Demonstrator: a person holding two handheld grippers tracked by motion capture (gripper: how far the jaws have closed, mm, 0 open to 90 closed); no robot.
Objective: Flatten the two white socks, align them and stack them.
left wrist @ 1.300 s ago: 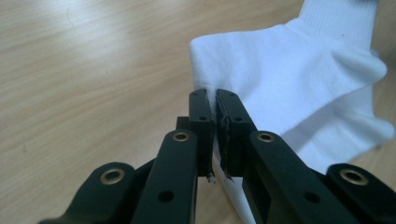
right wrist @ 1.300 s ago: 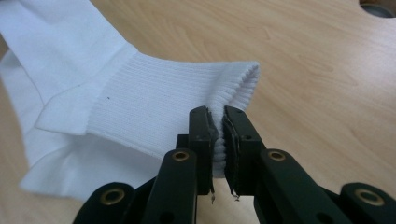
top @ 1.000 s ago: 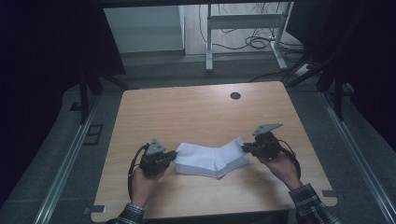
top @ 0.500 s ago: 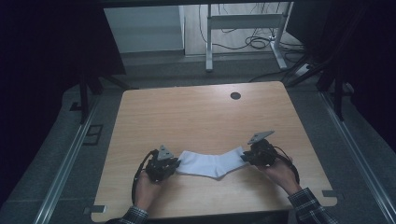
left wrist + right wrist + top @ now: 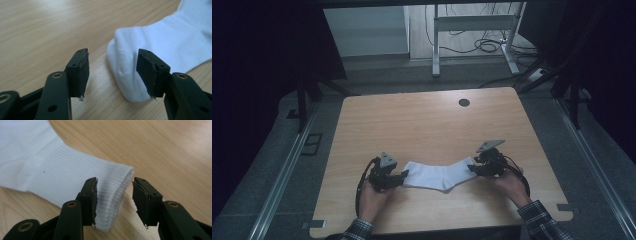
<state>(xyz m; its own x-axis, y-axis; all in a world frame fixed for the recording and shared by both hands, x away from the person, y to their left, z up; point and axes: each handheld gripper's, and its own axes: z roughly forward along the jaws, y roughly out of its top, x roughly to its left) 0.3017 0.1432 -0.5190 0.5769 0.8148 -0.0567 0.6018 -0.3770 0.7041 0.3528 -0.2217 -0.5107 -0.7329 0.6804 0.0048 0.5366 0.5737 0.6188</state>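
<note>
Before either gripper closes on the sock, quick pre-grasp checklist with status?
1. Left gripper open: ok, jaws apart.
2. Toe end of the white sock between the left jaws: ok, it sits in the gap, nearer one jaw.
3. Right gripper open: ok, jaws apart.
4. Ribbed cuff between the right jaws: ok, the cuff edge lies in the gap.
5. Sock flat on the table, nothing else on it: ok in the high view.
6. Lower pads under the fabric, not just against it: cannot tell.
</note>
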